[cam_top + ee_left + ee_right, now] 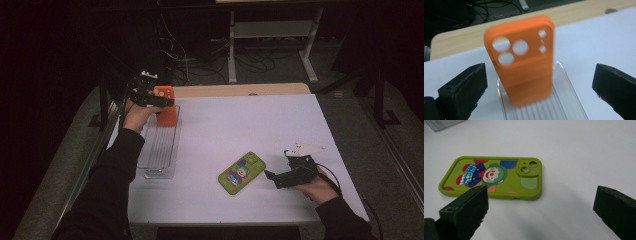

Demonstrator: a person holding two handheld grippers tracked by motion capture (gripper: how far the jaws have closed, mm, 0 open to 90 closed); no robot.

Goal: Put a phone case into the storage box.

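Observation:
An orange phone case (166,107) stands nearly upright with its lower end in the far end of a clear ribbed tray (160,150). In the left gripper view the orange case (524,67) is blurred and sits between the wide-apart jaws of my left gripper (539,72), with neither pad touching it. My left gripper (162,100) is open just by the case's top. A green phone case (242,172) with a clown picture lies flat at the front centre. My right gripper (272,177) is open just right of it, and the green case (494,177) lies ahead of its left jaw.
The white table top (240,125) ends in a wooden strip (240,90) at the far edge. Beyond it the dark floor holds cables (185,60) and a white metal frame (270,35). The tray's near part (571,105) holds nothing.

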